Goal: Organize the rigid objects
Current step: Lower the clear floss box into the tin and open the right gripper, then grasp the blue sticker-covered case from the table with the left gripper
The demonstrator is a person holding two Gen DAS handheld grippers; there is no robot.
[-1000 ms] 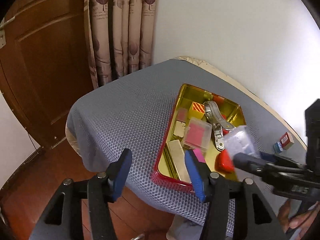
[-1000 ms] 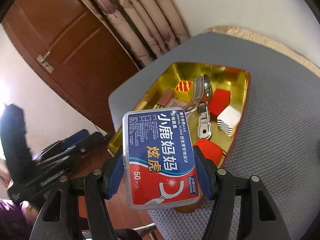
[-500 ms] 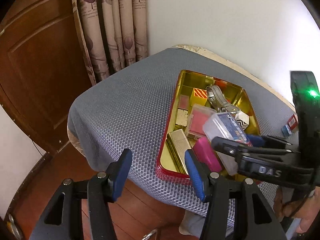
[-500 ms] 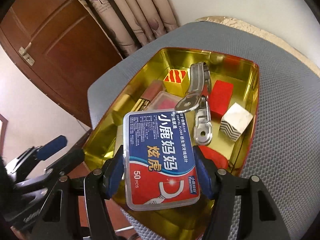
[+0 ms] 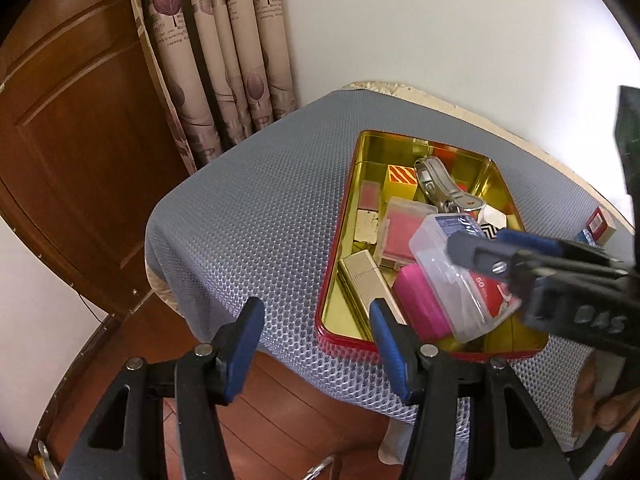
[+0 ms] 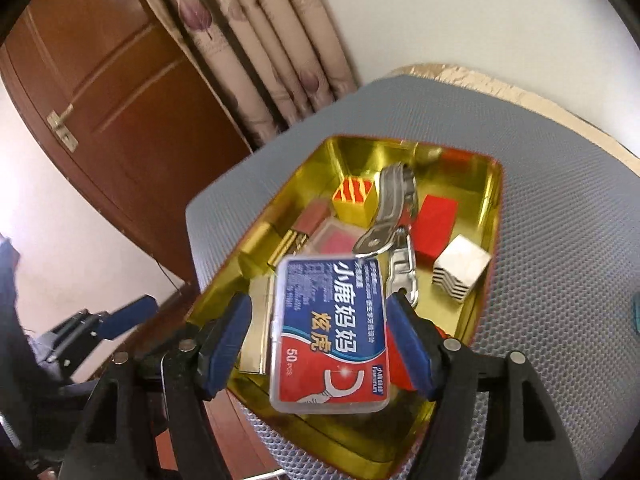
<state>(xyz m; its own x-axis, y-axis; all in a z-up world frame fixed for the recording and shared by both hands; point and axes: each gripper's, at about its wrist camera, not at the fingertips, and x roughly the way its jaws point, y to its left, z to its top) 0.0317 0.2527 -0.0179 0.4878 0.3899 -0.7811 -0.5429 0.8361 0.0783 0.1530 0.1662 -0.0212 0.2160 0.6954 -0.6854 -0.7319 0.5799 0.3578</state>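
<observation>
Left gripper (image 5: 316,328): jaws apart, nothing between them, hanging off the near edge of the grey mat (image 5: 256,216), left of the gold tin (image 5: 344,216). Right gripper (image 6: 320,336): jaws have just been opening; the floss box (image 6: 332,332) sits between the pads with gaps either side, over the tin's near end.

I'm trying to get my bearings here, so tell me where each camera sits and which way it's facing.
Left wrist: on the left gripper, angled down at the gold metal tray on the grey mesh mat; its empty fingers show, and a hand at lower right.
Right wrist: on the right gripper, angled down into the tray; its just-opened fingers flank the clear dental floss box.
Shared: tray, floss box, brown wooden door.
</observation>
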